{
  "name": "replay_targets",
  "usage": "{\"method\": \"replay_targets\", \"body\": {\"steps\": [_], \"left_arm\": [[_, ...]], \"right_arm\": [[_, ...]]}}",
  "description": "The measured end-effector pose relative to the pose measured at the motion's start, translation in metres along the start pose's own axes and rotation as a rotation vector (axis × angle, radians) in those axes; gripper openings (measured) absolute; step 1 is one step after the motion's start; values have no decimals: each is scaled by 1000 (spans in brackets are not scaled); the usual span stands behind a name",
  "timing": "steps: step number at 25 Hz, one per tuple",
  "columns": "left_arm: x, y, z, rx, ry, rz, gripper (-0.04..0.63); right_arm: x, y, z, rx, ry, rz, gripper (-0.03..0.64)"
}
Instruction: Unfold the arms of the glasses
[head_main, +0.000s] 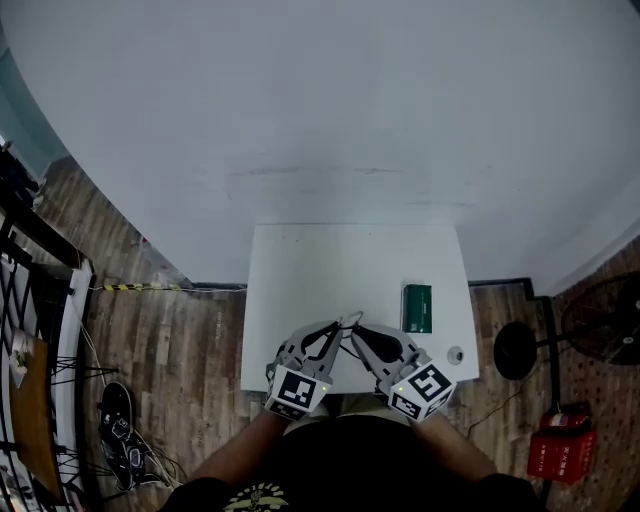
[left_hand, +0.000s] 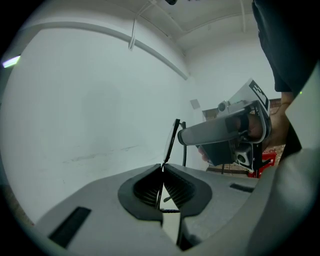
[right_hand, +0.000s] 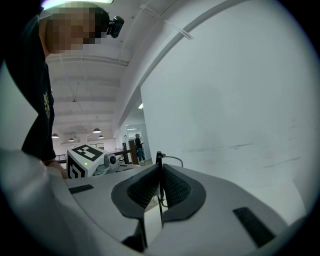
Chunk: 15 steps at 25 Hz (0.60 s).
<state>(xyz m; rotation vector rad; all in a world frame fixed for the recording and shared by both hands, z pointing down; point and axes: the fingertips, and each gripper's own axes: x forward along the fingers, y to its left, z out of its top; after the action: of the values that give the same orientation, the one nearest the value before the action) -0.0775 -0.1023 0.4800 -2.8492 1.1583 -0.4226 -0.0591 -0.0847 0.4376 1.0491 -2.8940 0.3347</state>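
Closest in, the left gripper (head_main: 336, 324) is clamping its ribbed pads on the thin black-framed glasses (left_hand: 173, 137), which are hanging in the air over the small white rectangular table (head_main: 300, 260). Facing it, the right gripper (head_main: 357, 328) is pinching another slim black part of that frame. Further right, a dark green flat box (head_main: 417, 307) is lying on the tabletop.

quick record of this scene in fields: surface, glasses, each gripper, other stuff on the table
surface: white table
glasses: held above the table's near part, between both grippers
left gripper: shut on the glasses, whose front rises edge-on from its jaws
right gripper: shut on a thin black part of the glasses
other items: green box and small round object, on the table's right side
arms unfolded: cannot tell
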Motion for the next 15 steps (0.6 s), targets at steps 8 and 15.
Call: {"method": "replay_targets", "body": {"steps": [8,15], "left_arm": [[-10,7,1,19,-8,17,21],[-17,14,-9,46,-25,34,21]], "right_arm": [[3,9,2,-22,5,4,18],[8,19,-1,-51,29,13,18]]}}
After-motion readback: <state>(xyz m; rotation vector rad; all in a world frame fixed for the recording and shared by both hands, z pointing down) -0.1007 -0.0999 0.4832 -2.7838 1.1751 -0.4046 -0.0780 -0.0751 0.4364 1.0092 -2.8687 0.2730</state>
